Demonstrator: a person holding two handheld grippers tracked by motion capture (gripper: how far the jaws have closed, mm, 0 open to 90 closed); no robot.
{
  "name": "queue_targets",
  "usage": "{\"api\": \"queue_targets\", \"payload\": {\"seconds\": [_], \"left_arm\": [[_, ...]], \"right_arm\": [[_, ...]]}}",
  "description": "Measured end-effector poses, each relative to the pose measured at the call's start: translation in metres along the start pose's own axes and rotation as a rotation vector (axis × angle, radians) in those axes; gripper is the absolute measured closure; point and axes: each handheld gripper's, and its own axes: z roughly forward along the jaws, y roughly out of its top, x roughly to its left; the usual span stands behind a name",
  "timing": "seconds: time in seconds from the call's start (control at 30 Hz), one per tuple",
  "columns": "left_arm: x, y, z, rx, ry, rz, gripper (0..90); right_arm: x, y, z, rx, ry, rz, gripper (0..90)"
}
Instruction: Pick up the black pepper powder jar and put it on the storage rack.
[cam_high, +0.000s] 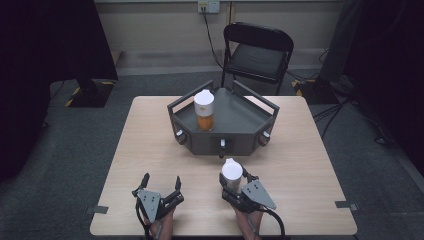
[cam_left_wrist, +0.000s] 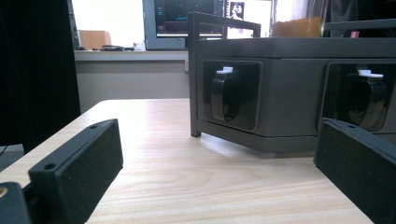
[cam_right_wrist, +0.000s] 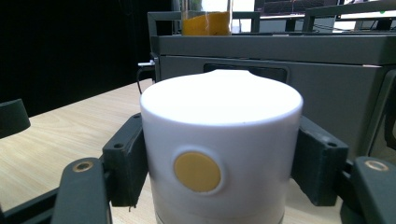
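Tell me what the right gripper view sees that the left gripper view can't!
The right gripper view has a white-lidded cup with a yellow dot, squeezed between that gripper's fingers. The left gripper view has two black knobs on the grey tray's side, and open fingers with nothing between them. Both see the wooden table and the orange-filled cup on the tray.

High view looks down on the table; both gripper views face the grey tray closely.

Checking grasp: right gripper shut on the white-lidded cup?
Shut: right gripper pads press both sides of the white-lidded cup, standing upright on the table.
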Motion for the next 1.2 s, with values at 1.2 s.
{"api": "queue_targets", "payload": {"seconds": [1.2], "left_arm": [[-0.0014,0.0000,0.0001,0.000,0.008,0.000,0.6]], "right_arm": [[0.0003,0.0046,-0.0028,-0.008,-0.008,0.008,30.0]]}}
